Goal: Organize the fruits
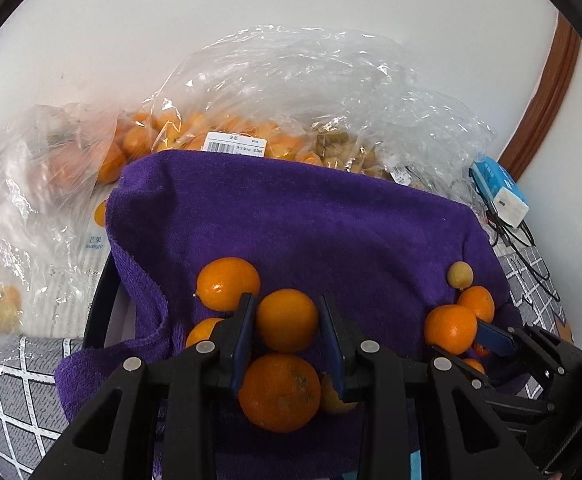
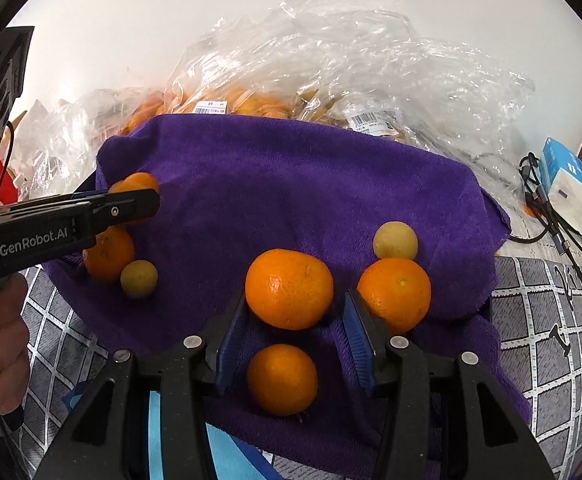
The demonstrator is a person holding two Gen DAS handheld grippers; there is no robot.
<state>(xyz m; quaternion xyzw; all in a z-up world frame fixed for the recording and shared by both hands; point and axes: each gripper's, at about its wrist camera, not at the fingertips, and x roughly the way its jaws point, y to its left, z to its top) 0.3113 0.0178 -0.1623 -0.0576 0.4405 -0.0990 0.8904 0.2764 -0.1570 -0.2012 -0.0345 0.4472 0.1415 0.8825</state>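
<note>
Left wrist view: the left gripper [image 1: 287, 322] straddles an orange [image 1: 286, 320] on the purple towel [image 1: 311, 216], fingers loosened around it. Right gripper [image 2: 294, 312] flanks another orange [image 2: 289, 288], released, pads apart from it.

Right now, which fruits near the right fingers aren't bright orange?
Just one: the pale yellow fruit, touching the top of the orange right of the fingers. The fruits around it are deep orange; this one is smaller and yellowish.

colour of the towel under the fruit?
Purple. The towel is a solid deep purple terry cloth, seen best in the right wrist view.
</note>
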